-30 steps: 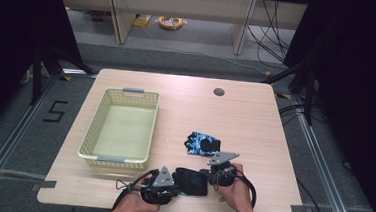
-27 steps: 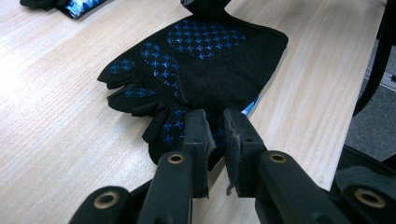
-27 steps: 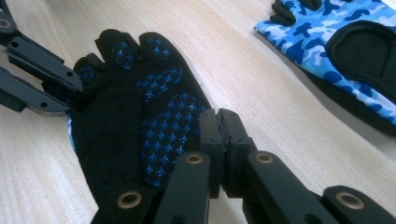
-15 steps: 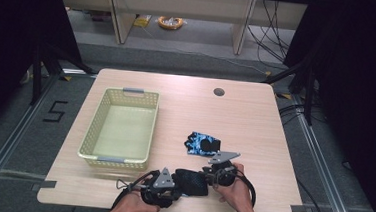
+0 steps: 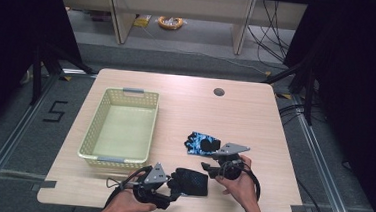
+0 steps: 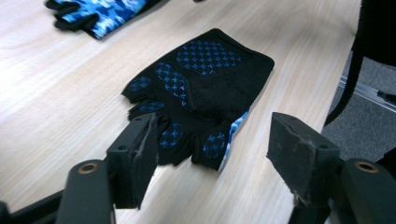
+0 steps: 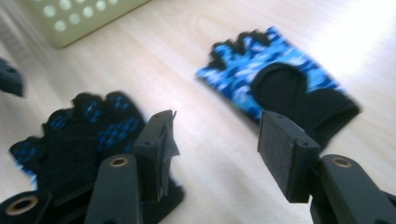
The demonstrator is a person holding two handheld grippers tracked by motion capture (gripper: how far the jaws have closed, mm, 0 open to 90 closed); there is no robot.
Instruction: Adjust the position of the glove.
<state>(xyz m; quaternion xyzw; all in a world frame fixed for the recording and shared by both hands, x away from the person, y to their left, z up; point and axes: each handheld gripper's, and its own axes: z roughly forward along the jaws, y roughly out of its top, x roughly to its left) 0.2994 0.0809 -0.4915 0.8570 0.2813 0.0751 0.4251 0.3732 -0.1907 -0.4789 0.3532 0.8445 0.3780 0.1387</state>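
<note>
A black fingerless glove (image 5: 192, 182) with blue dots (image 6: 201, 88) lies flat near the table's front edge. My left gripper (image 5: 173, 181) (image 6: 212, 135) stands open at its finger end. Its jaws have just been opening, and the glove's fingertips lie between them with the pads clear. My right gripper (image 5: 207, 167) (image 7: 215, 126) is open too, its jaws also just opened over bare table, with the black glove (image 7: 88, 135) beside its left jaw. A blue camouflage glove (image 5: 201, 143) (image 7: 280, 88) lies just beyond the right gripper (image 6: 98, 11).
A pale yellow mesh basket (image 5: 102, 125) (image 7: 79, 18) stands on the left half of the wooden table (image 5: 201, 107). A round cable hole (image 5: 219, 92) sits near the far edge. Bare wood stretches across the far and right parts.
The jaws of both grippers have spread apart at the black glove, which lies flat on the table. Both hands have stayed where they were.
</note>
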